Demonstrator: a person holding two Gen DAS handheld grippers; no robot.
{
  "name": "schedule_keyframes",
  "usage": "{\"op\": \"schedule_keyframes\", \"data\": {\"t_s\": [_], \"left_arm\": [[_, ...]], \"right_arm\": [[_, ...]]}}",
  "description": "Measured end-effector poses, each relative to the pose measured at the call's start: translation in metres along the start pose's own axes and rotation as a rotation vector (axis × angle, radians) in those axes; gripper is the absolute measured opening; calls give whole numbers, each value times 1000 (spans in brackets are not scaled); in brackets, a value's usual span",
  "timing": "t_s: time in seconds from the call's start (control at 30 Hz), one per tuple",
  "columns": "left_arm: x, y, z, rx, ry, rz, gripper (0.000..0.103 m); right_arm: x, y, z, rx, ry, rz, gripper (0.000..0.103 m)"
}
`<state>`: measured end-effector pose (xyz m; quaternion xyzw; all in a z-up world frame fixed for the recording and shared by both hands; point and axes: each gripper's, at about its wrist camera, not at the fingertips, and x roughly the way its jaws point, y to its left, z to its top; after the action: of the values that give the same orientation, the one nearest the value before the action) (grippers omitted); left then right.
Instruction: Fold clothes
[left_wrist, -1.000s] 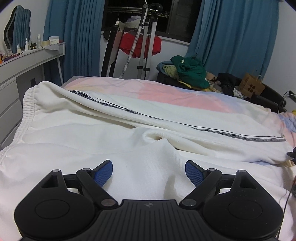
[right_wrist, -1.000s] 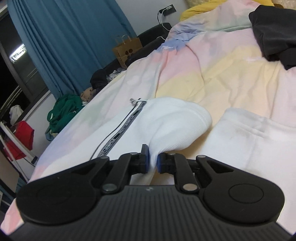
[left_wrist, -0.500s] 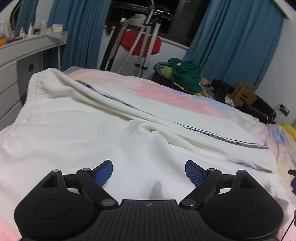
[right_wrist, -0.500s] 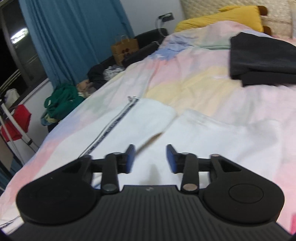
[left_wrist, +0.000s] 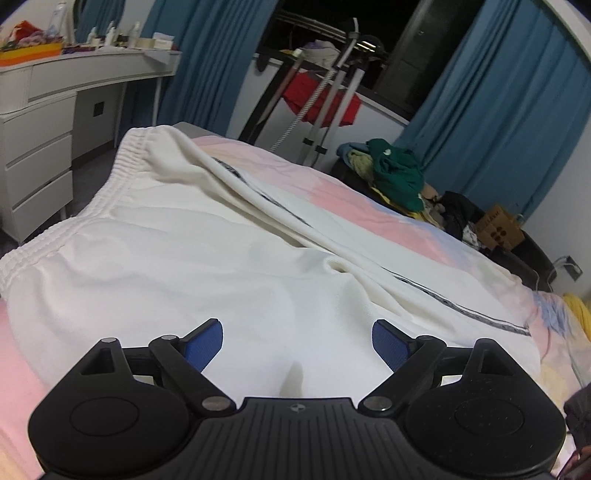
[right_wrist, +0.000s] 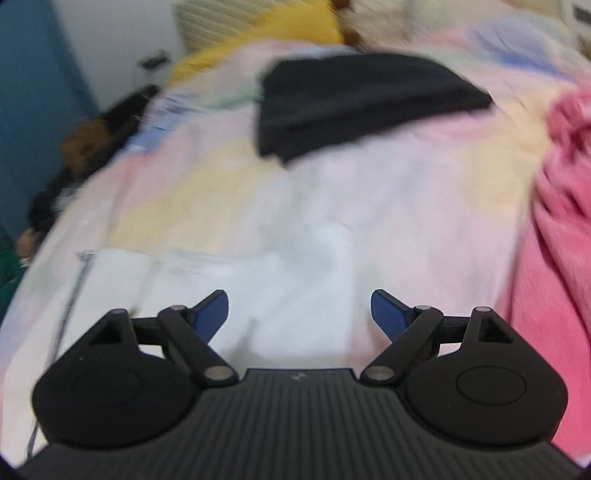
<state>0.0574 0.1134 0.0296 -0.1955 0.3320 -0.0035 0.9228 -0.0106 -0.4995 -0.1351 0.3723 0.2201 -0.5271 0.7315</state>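
Observation:
White trousers (left_wrist: 207, 251) with a dark side stripe lie spread on the pastel bedspread (left_wrist: 332, 192), elastic waistband at the left and legs running to the right. My left gripper (left_wrist: 297, 341) hovers open just above the seat of the trousers, nothing between its blue pads. In the blurred right wrist view, the trouser leg ends (right_wrist: 229, 280) lie flat below my right gripper (right_wrist: 299, 314), which is open and empty. A folded black garment (right_wrist: 354, 99) lies further up the bed and a pink garment (right_wrist: 554, 236) at the right.
A white dresser (left_wrist: 40, 147) stands left of the bed. Behind the bed are a drying rack with a red cloth (left_wrist: 321, 103), a heap of green clothes (left_wrist: 395, 173), a brown paper bag (left_wrist: 498, 229) and blue curtains (left_wrist: 509, 107). A yellow pillow (right_wrist: 266, 40) lies at the headboard.
My right gripper let go of the white trouser leg end, opened wide and swung up and to the right over the bed. The left gripper stayed open and shifted a little over the trousers.

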Motion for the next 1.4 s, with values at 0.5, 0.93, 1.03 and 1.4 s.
{"op": "schedule_keyframes", "data": {"t_s": [0.5,0.93,1.03,1.4], "left_arm": [[-6,53,19,-147,56,81,91],[-39,167,28,-530,137,124,92],[-29,173,24,-563,153,125,92],[-17,164,22,-556,139,121,92]], "right_arm": [[18,13,-7,15,131,322,87],[52,-4,-9,-240,131,510,85],[60,-13,-17,-304,90,560,86],[56,15,-46,-766,-48,473,97]]}}
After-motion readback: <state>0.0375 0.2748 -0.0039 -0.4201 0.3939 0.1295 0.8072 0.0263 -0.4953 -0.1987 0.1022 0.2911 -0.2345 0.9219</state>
